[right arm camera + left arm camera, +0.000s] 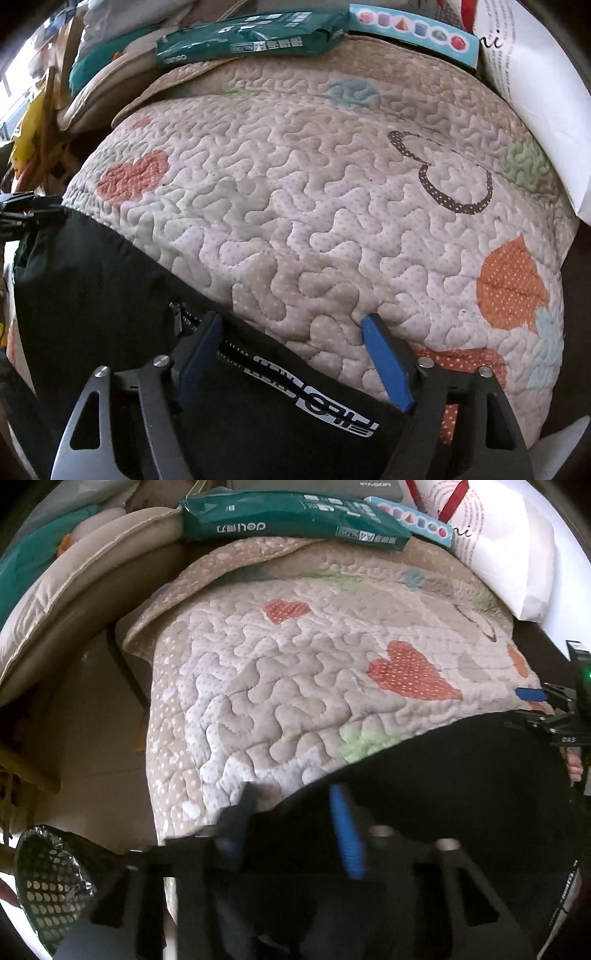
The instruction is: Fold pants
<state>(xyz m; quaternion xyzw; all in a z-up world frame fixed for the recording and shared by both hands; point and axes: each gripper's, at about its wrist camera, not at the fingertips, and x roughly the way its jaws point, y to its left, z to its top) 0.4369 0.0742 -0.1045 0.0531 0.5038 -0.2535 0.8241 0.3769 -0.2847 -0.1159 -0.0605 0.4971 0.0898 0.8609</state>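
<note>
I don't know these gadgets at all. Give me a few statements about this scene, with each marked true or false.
1. The pants are black. True.
2. They lie on a plain white sheet. False: a quilted blanket with heart patches.
3. The right tool is open. True.
4. White lettering shows on the pants. True.
5. The green package sits on the pants. False: it lies at the blanket's far edge.
6. The left tool is clamped shut. False: its fingers stand apart.

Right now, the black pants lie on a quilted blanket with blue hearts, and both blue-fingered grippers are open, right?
Not quite: the hearts are orange-red, as the left wrist view shows. The black pants do lie on the quilted blanket, and the left gripper and right gripper are open.
</note>
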